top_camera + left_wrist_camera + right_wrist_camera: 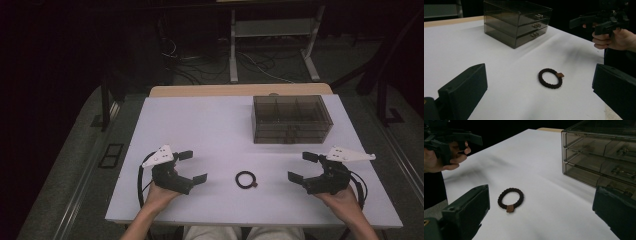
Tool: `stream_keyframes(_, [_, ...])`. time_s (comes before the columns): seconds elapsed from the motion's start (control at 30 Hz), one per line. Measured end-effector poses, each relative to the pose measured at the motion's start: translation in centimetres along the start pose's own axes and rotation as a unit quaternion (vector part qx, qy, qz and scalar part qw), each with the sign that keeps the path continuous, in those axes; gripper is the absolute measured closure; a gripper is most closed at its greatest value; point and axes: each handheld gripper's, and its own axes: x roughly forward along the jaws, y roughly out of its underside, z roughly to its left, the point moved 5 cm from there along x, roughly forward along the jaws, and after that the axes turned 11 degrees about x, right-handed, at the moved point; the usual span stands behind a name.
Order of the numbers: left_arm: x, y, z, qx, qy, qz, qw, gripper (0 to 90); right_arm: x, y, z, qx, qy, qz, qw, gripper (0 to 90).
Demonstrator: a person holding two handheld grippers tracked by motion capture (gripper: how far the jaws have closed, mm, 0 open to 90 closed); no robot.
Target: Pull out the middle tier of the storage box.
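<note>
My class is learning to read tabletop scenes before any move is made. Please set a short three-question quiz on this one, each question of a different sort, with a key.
1. True or false: the dark braided hair tie lies flat on the white table, between the left gripper and the right gripper.
2. How many drawers are stacked in the smoky clear drawer box? A) two B) three C) five
3. Fill in: both grippers' jaws stand ____ and hold nothing.

Key
1. True; neither gripper touches it.
2. B; all three are shut.
3. open
</note>
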Motion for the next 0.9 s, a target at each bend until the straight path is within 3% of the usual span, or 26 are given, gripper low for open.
stream_keyframes(0.9, [0.5,0.2,0.3,-0.012,0.002,0.004,0.9999,0.0,-1.1,-0.7,0.5,0.012,-0.003,-0.011,0.9999,0.6])
